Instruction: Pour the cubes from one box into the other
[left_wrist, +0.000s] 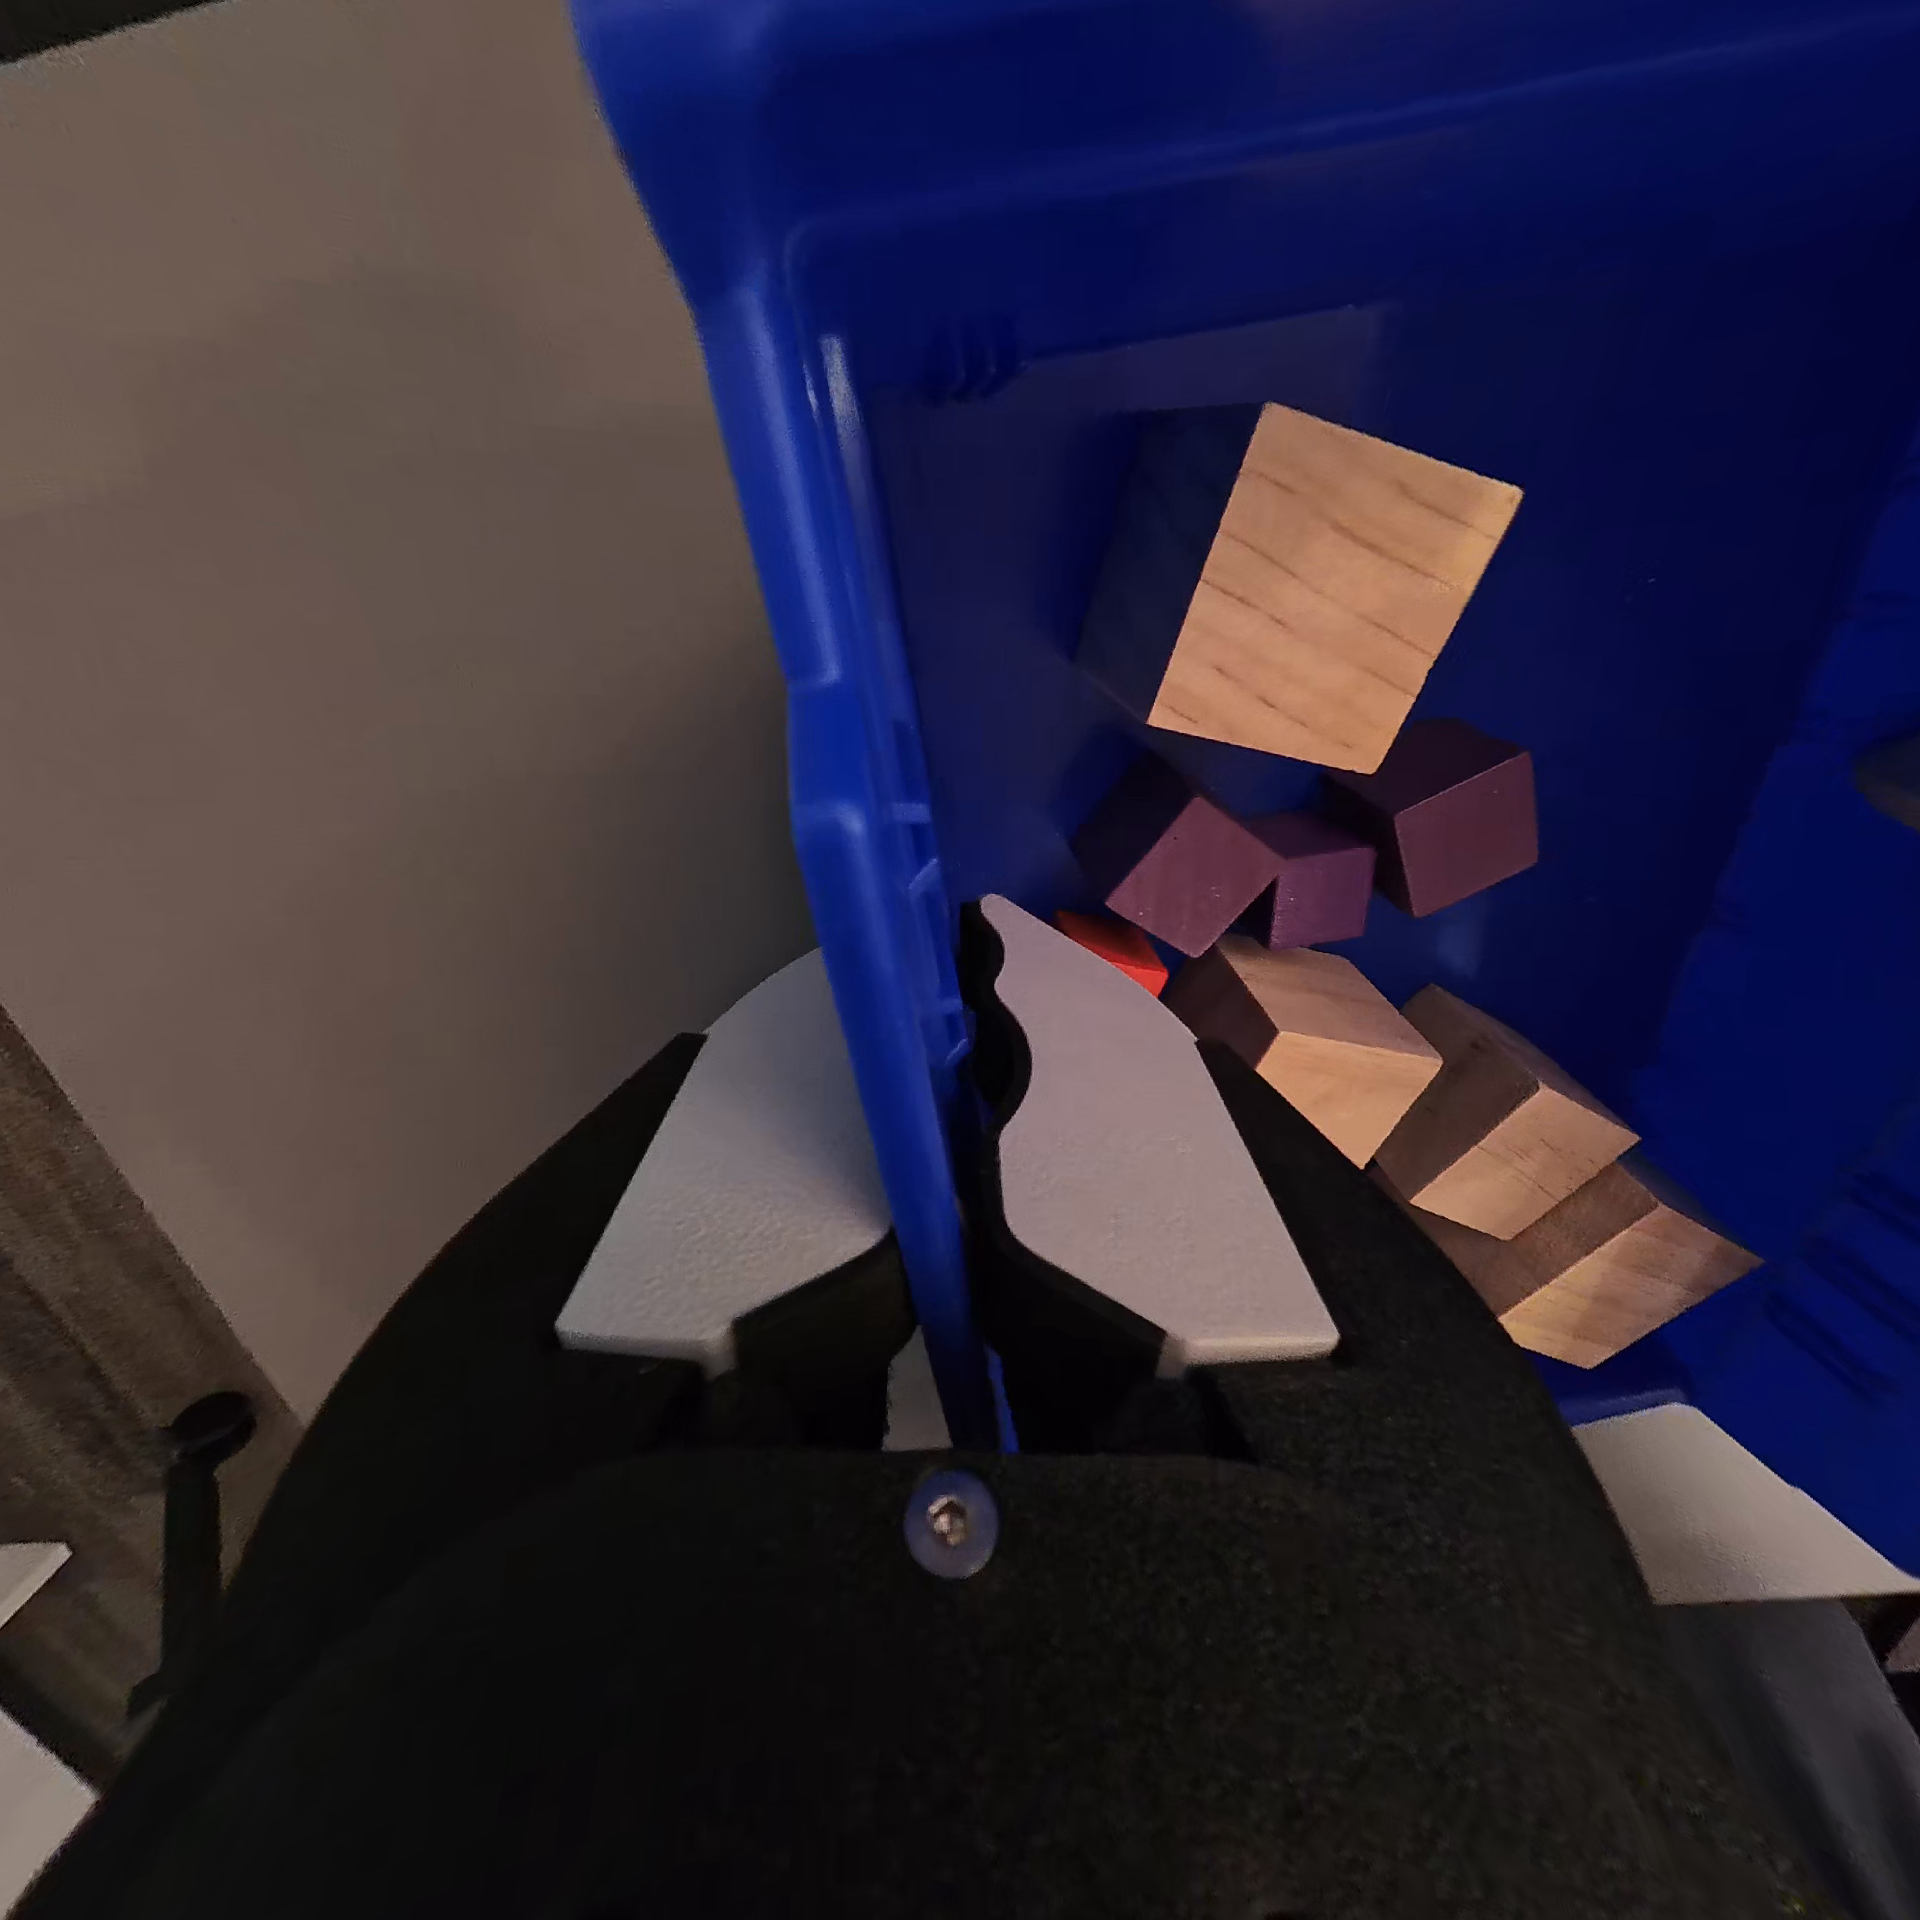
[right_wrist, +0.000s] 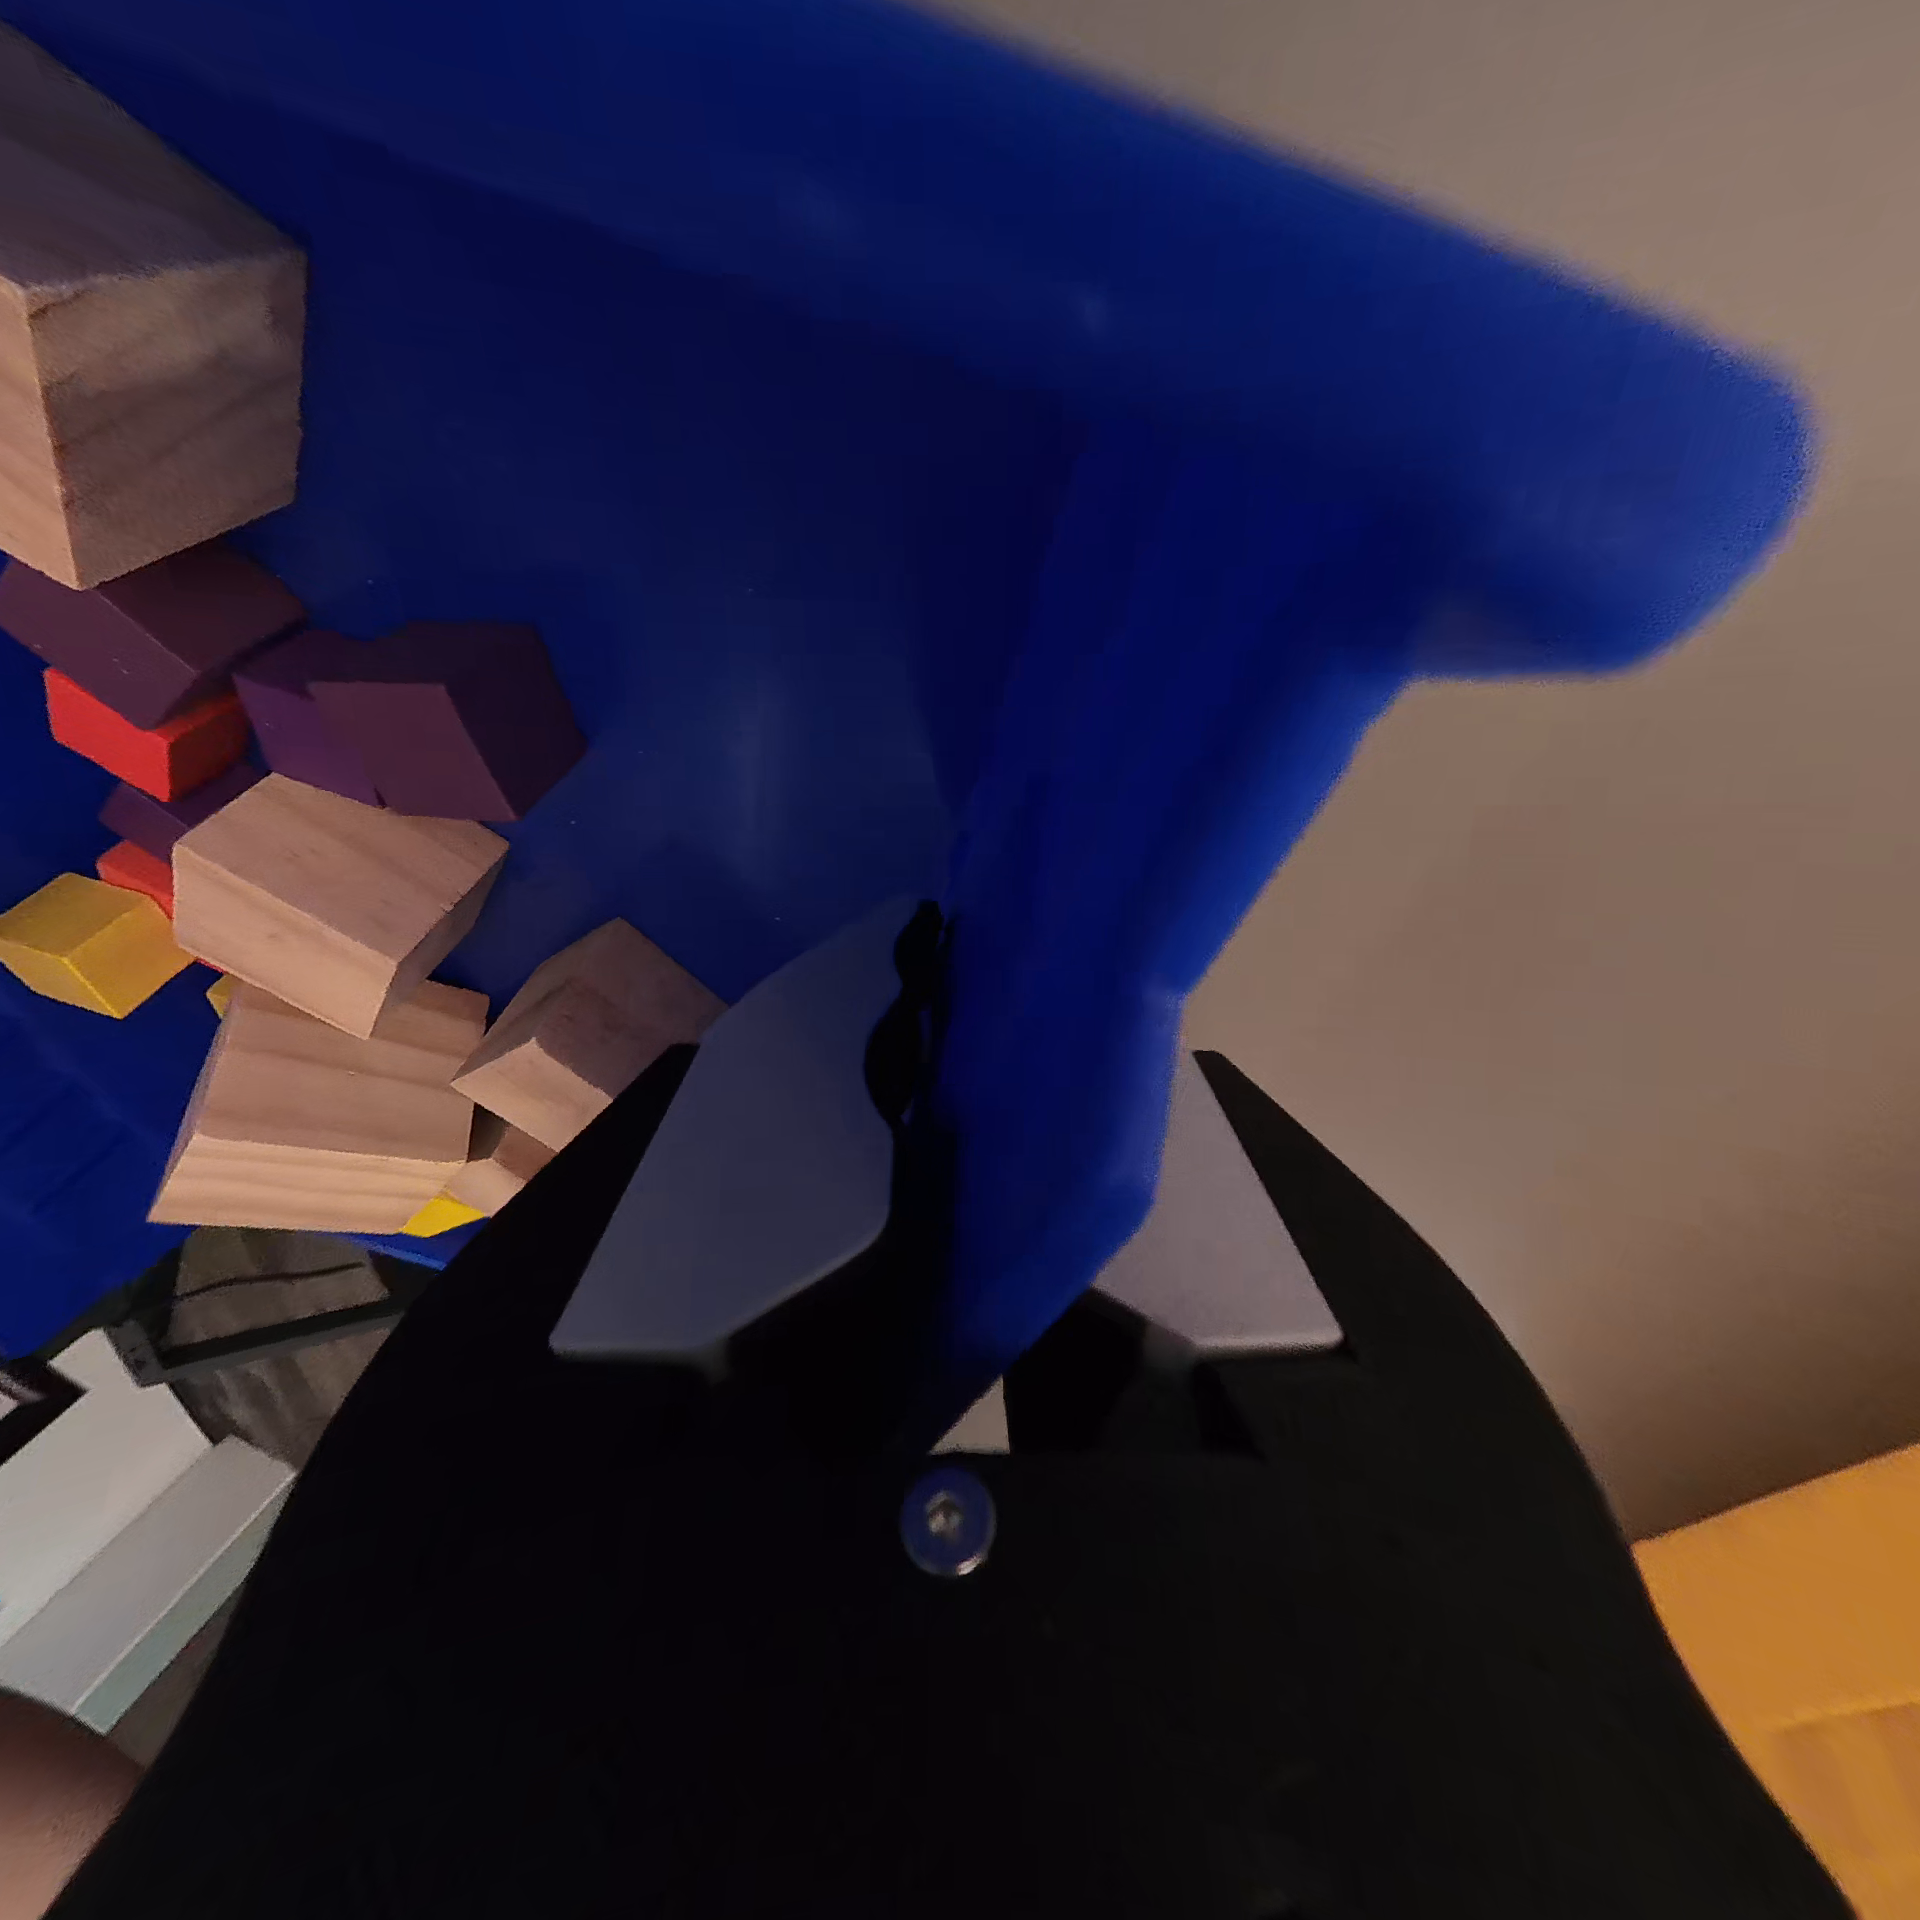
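Observation:
A blue plastic box (left_wrist: 1299, 239) is lifted and tipped steeply. My left gripper (left_wrist: 961, 1039) is shut on its left wall, one finger outside and one inside. My right gripper (right_wrist: 940, 997) is shut on the box's opposite wall (right_wrist: 1091, 727). Inside, several cubes tumble toward the lower rim: plain wooden cubes (left_wrist: 1335, 592), purple cubes (left_wrist: 1455, 821) and a red cube (left_wrist: 1117, 961). The right wrist view also shows wooden cubes (right_wrist: 322, 894), purple cubes (right_wrist: 436, 727), a red cube (right_wrist: 145, 738) and yellow cubes (right_wrist: 88, 940) sliding down. The other box is not in view.
A pale wall (left_wrist: 364, 571) fills the background. A grey carpeted floor (left_wrist: 62, 1299) and a dark stand (left_wrist: 192, 1538) show at lower left. The right wrist view has an orange surface (right_wrist: 1808, 1662) at lower right and white furniture (right_wrist: 114, 1538) at lower left.

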